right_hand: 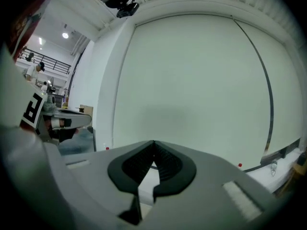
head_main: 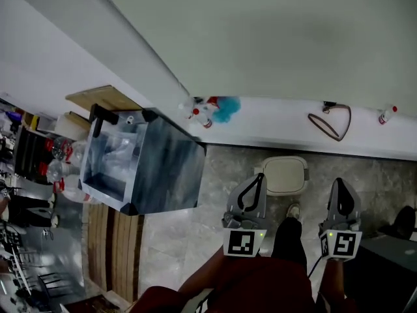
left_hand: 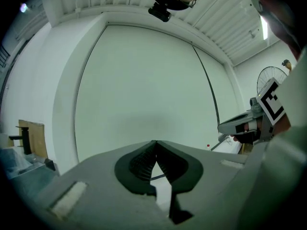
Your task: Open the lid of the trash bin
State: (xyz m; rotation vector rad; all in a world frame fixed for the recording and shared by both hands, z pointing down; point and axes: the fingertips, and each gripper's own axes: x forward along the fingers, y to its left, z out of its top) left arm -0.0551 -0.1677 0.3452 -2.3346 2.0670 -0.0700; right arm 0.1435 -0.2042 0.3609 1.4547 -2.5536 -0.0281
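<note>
Trash bin (head_main: 285, 175), small and pale, stands on the grey stone-patterned floor (head_main: 221, 175) with its cream lid (head_main: 287, 172) lying flat and closed on top. It sits at the foot of a plain white wall (head_main: 273, 38), just in front of a low white ledge (head_main: 280, 128) that runs along the wall's base.

The left gripper (head_main: 258, 177) is held just to the left of the bin; from the head view its tip overlaps the bin's left edge, and whether it touches cannot be told. Its own view shows the two dark ribbed jaws clenched tip to tip with nothing between them. The right gripper (head_main: 339, 182) is held to the right of the bin, clear of it, and its jaws are likewise pressed together and empty.

A person's shoe (head_main: 293, 210) rests on the floor just in front of the bin.

On the ledge behind the bin, to its left, lie red-capped spray bottles (head_main: 199, 113) beside something fluffy and blue; to its right lies a looped brown cable (head_main: 332, 121). Well to the left of the bin is a large clear-sided box (head_main: 140, 162)
</note>
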